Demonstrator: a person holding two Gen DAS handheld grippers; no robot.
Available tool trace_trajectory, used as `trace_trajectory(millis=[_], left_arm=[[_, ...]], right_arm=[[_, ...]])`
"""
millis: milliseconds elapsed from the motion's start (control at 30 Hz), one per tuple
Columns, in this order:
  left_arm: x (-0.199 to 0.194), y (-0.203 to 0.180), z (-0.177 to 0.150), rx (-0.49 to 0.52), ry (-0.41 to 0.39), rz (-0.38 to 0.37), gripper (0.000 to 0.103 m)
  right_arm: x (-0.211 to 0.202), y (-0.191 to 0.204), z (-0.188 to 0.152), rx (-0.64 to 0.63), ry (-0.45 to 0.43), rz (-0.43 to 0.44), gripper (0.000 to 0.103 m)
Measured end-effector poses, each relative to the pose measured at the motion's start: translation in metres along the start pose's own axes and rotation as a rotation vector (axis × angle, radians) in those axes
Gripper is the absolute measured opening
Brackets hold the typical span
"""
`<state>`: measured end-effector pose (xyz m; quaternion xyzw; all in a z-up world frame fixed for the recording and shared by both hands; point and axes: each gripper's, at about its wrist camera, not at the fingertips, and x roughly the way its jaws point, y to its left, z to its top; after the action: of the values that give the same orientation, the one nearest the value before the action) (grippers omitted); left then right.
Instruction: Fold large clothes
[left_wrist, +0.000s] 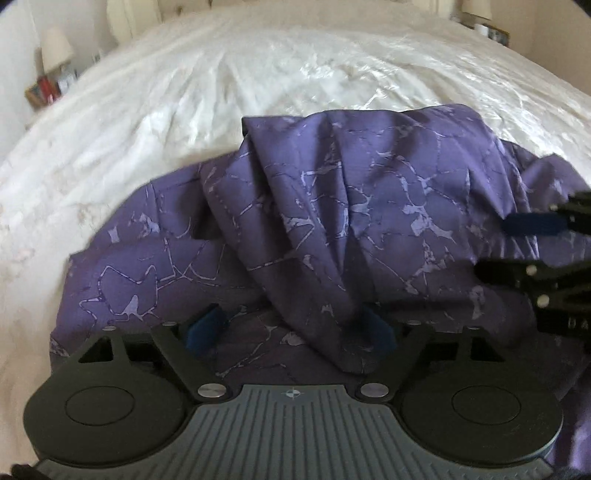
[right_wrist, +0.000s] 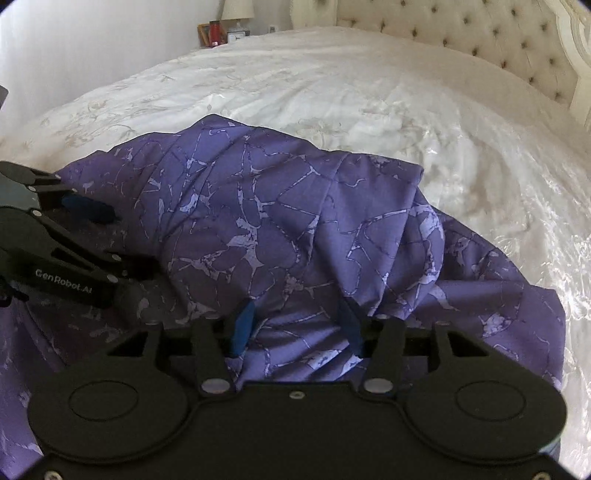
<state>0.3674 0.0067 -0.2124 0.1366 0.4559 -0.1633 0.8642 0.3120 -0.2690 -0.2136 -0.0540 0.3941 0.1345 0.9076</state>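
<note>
Bed ahead of both my grippers: white, glossy, lightly crumpled bedspread, soft underlay, tufted headboard far beyond my right gripper. On it, directly under and in front of my fingers, the purple garment: thin woven fabric with a pale crackle print, heaped in loose rounded folds, one long drooping ridge running toward my left gripper. Left gripper is released; jaws stand wide, and the ridge of cloth lies between the blue pads, not pinched. Right gripper is also released, jaws parted less widely, cloth bulging up between the fingers without being pressed. Risks, as I judge them: the fabric looks slippery and is bunched, so closing here may catch several layers or only a wrinkle, giving a skewed fold; the glossy bedspread may be snagged along with it; my two grippers are near each other and could collide.
</note>
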Motion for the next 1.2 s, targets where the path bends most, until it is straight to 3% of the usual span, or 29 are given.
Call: trace_trajectory(millis=[167,300,567,933,1200], left_arm=[[-0.005,0.016,0.011,-0.011,0.048,-0.06,0.086],[-0.043,0.033,0.003,-0.052,0.015,-0.057,0.093],[-0.112,0.047,-0.05,-0.099,0.006,-0.052,0.095],[-0.163,0.056,-0.16,-0.14,0.145,-0.013,0.095],[-0.187,0.064,-0.22,-0.183,0.204,-0.005,0.096]], right_arm=[[-0.011,0.001,0.012,0.015,0.047,0.038,0.073],[-0.036,0.003,0.008,0.053,0.032,0.038,0.086],[-0.1,0.011,-0.028,0.132,0.026,0.012,0.089],[-0.165,0.017,-0.118,0.288,0.143,-0.031,0.089],[-0.211,0.012,-0.183,0.354,0.228,-0.099,0.089]])
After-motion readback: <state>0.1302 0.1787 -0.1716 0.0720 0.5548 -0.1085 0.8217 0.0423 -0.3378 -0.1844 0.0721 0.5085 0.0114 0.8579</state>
